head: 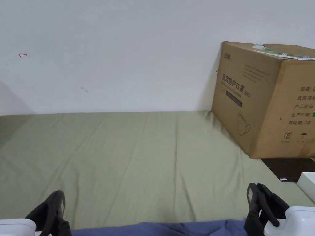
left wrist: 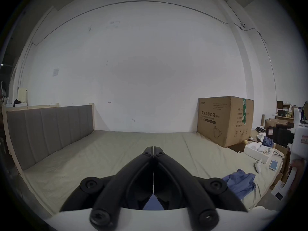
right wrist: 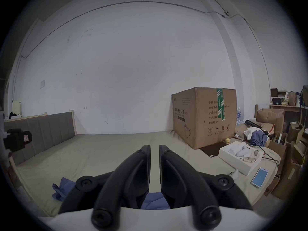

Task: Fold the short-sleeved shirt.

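Observation:
A blue short-sleeved shirt [head: 160, 229] lies crumpled on the green bed sheet [head: 138, 153], at the near edge between my two grippers. In the left gripper view the shirt [left wrist: 240, 184] is a rumpled heap off to the right. In the right gripper view the shirt [right wrist: 61, 189] bunches to the left and also runs under the jaws. My left gripper [head: 57, 201] [left wrist: 153, 148] hovers above the sheet with its jaws pressed together and nothing between them. My right gripper [head: 256, 191] [right wrist: 155, 147] has a narrow gap between its jaws, and the sheet shows through it.
A large cardboard box [head: 264, 98] stands at the back right against the white wall. A white open box [right wrist: 240, 153], a phone [right wrist: 260, 177] and a dark mat [head: 289, 169] lie at the right of the bed. A padded headboard [left wrist: 50, 131] bounds the left side.

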A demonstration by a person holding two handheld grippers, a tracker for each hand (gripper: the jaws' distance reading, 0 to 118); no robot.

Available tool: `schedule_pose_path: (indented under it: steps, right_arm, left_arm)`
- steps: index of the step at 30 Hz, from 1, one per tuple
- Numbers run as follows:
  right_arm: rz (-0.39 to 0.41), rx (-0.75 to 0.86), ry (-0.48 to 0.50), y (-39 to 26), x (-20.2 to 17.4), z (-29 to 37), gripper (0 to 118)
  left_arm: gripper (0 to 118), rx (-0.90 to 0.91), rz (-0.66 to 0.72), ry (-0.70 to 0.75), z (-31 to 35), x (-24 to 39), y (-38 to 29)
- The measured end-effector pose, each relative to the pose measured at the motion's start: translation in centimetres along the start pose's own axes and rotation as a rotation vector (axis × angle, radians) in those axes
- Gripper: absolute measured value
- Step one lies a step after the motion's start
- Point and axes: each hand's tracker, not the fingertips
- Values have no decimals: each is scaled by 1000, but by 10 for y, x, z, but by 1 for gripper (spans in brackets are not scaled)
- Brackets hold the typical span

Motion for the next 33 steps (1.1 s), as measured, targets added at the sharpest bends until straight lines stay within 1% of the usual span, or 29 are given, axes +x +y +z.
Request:
schedule_pose_path:
  steps: [2,3,4,6,8,9,10,11,12,14,15,16,17,18,19,20,21,24,25,27,28,29,30,31,32,33]
  right_arm:
    - [16,14,-5,1,-1,0,13]
    - [18,15,-1,2,-2,-1,13]
    - [21,13,8,3,-2,-2,13]
    - [36,9,30,5,-5,-4,13]
    - [51,8,70,6,-6,-5,12]
    - [61,10,74,6,-8,-6,9]
    - [87,8,70,5,-11,-8,6]
    - [104,5,71,4,-12,-10,0]
    - [119,-6,71,2,-13,-13,0]
    - [114,-44,89,-2,-13,-20,0]
    - [109,-56,85,-4,-14,-24,0]
    - [99,-67,88,-6,-14,-27,0]
    - [96,-80,88,-8,-14,-31,0]
    - [97,-102,88,-10,-15,-35,0]
    - [98,-122,91,-12,-16,-39,0]
    - [101,-133,91,-13,-17,-42,0]
    - [104,-147,93,-14,-18,-45,0]
    - [112,-176,94,-18,-21,-55,0]
    - [115,-184,92,-18,-22,-58,0]
    - [118,-202,92,-21,-24,-65,0]
    - [118,-213,91,-21,-26,-68,0]
    - [115,-222,91,-22,-28,-70,0]
    - [112,-233,90,-23,-29,-74,0]
    - [105,-242,91,-24,-31,-76,0]
    - [99,-250,93,-25,-31,-78,0]
    - [94,-259,95,-27,-33,-80,0]
  left_arm:
    - [0,2,46,4,-1,-6,8]
    - [0,-24,72,1,-6,-14,14]
    - [0,-80,93,-33,-13,-23,20]
    - [0,-256,150,-172,-38,-46,33]
    - [0,-472,288,-298,-69,-80,28]
    - [0,-572,372,-359,-86,-97,21]
    - [0,-652,440,-388,-100,-114,8]
    - [0,-707,466,-390,-108,-127,-6]
    - [0,-727,473,-351,-115,-140,-22]
    - [1,-789,501,-268,-129,-162,-51]
    - [10,-824,550,-257,-135,-177,-70]
    - [28,-850,593,-251,-140,-188,-86]
    - [38,-867,642,-258,-144,-197,-98]
    - [38,-895,696,-295,-150,-206,-114]
    - [70,-929,764,-330,-155,-214,-131]
    - [109,-961,797,-355,-159,-218,-144]
    - [118,-982,834,-374,-164,-223,-155]
    - [117,-971,991,-408,-176,-228,-186]
    - [118,-956,1038,-445,-181,-228,-193]
    - [118,-880,1114,-569,-192,-220,-198]
    - [118,-881,1160,-634,-200,-212,-202]
    - [118,-900,1200,-677,-214,-221,-219]
    - [118,-946,1245,-727,-222,-212,-227]
    - [118,-984,1246,-749,-228,-199,-233]
    - [118,-996,1203,-761,-233,-190,-235]
    - [118,-967,1107,-748,-234,-187,-233]
